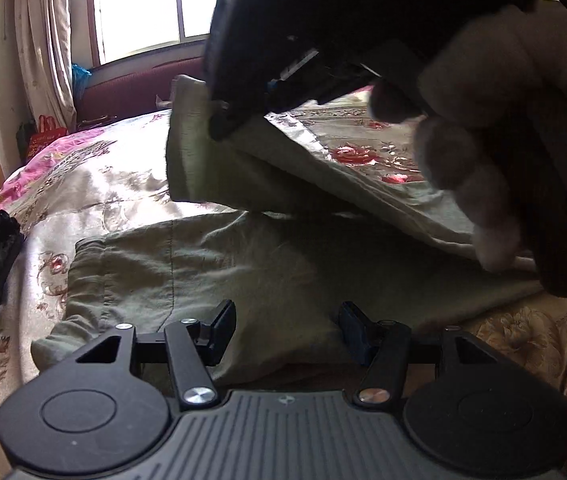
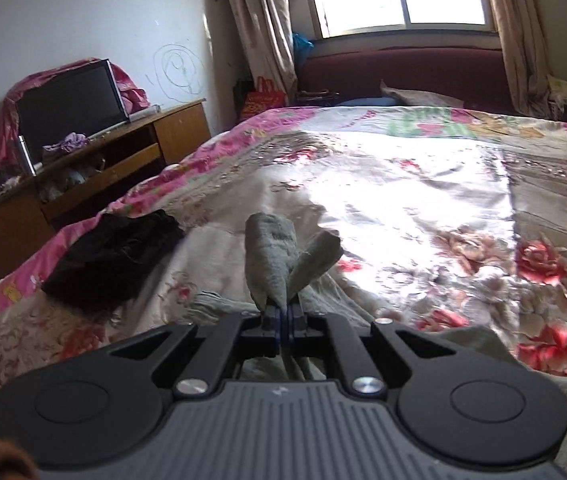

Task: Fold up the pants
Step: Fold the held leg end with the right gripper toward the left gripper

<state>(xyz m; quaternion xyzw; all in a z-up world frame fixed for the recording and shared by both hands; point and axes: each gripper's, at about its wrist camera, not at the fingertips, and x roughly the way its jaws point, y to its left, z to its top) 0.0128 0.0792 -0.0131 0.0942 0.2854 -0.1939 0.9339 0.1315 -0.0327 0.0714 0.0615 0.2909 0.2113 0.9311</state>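
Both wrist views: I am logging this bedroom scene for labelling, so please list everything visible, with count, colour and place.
pants: one, olive green, on the bed, one end lifted
bedspread: one, cream with red and pink flowers, covering the bed
dark garment: one, black, near the bed's left edge
screen: one, black, on the cabinet
cabinet: one, brown wood, left of the bed
headboard: one, dark red, under the window
curtains: pale, flanking the window
left gripper: black, open above the pants
right gripper: black, shut on the pants' lifted end
hand: one, holding the right gripper
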